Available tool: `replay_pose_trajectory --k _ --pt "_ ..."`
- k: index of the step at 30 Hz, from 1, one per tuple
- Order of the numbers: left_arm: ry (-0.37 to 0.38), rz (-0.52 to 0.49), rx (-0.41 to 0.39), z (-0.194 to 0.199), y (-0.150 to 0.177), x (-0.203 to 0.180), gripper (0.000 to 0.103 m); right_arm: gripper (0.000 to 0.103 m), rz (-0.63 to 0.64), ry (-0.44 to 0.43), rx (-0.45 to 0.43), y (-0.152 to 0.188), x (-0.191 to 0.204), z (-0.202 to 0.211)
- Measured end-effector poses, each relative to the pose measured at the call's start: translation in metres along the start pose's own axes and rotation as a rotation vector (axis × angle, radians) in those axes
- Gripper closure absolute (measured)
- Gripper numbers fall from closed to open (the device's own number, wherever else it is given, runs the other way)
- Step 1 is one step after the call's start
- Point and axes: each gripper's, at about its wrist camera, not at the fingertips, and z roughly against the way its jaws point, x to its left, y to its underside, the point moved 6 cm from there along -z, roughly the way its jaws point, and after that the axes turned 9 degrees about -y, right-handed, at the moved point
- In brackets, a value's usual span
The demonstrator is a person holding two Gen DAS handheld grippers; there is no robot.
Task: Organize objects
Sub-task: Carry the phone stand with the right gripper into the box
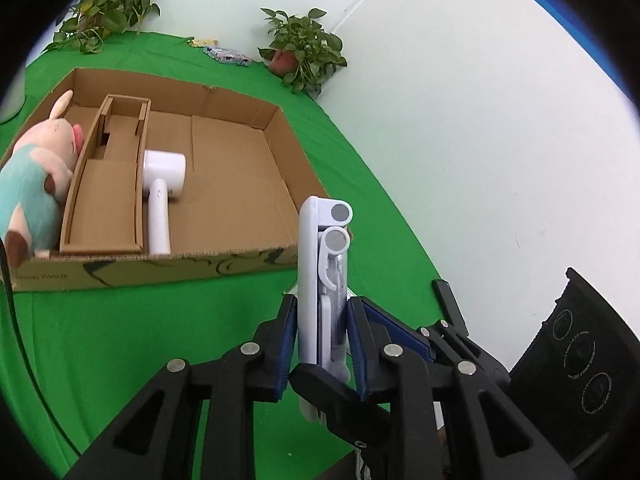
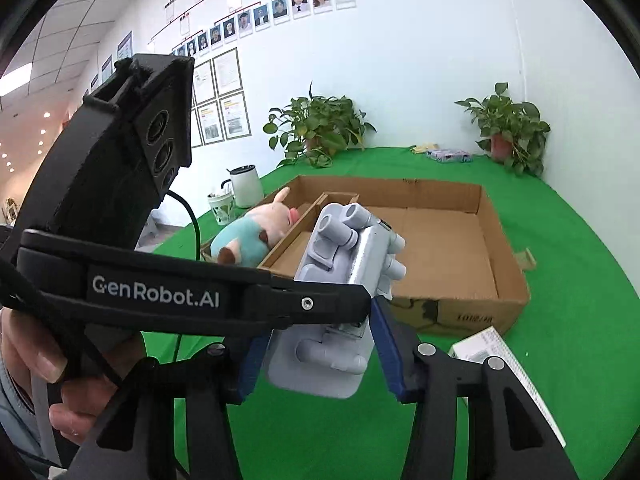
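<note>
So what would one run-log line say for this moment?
left gripper: shut on white folding stand | right gripper: around stand, grip unclear | cardboard box: holds hair dryer, plush pig

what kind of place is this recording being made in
Probably an office or company workspace with a table set up for recording. A wall holds rows of staff photos and framed certificates, there are potted plants, and a green cloth covers the table under a cardboard box.

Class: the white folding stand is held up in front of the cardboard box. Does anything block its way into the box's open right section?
Nothing visible does. The folding stand is above the green cloth, and only the box's low front wall lies between. The hair dryer lies left of that section.
</note>
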Motion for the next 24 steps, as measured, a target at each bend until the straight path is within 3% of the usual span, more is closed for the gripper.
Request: replay_pose_trajectory --k 24 --pt "-0.005 0.007 -0.019 -0.028 -0.063 0.019 0.080 0.056 -0.003 -0.018 -0.007 -0.064 -0.032 -0.054"
